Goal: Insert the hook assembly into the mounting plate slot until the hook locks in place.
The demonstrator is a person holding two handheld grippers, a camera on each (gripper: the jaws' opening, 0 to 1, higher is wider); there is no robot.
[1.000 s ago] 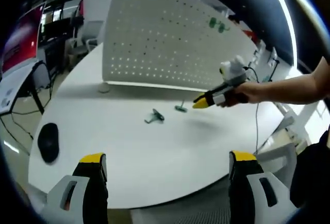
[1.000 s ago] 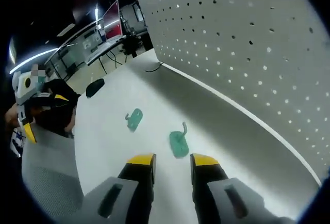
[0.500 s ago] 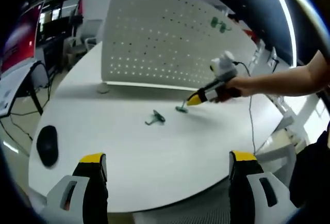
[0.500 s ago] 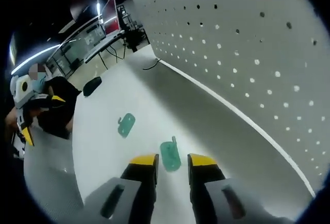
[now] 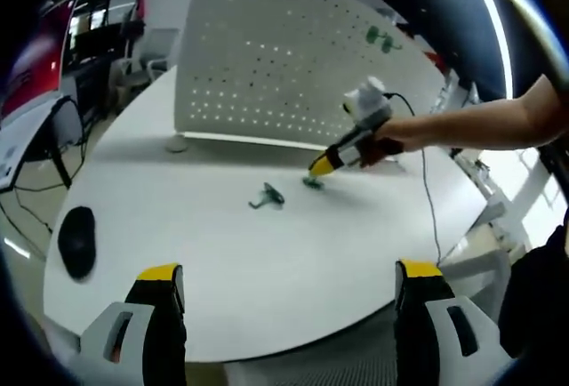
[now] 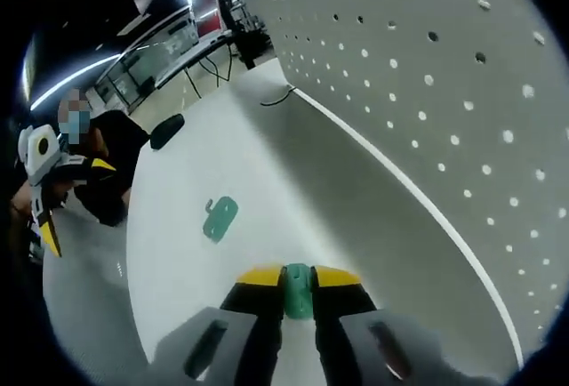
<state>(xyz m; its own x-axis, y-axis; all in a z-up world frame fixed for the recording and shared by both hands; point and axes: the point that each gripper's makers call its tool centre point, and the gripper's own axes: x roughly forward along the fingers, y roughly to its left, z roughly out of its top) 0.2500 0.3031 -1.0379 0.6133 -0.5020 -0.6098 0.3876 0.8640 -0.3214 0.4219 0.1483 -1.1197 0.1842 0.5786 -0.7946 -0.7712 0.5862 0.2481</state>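
Observation:
On the white table, my right gripper has its yellow-tipped jaws shut on a small green hook piece. From the left gripper view, that right gripper reaches in from the right in a person's hand, its tip down on the same green hook piece. A second green piece lies loose a little to its left. A tall white perforated board stands behind them. My left gripper hangs open at the table's near edge, nothing between its jaws, and also appears far off.
Two green hooks hang high on the board. A black mouse lies on the table's left side. A thin cable lies at the board's foot. Desks and monitors stand beyond the table.
My right gripper has moved forward over the green hook piece and its jaws have shut on it. The left gripper has stayed wide open at the table edge.

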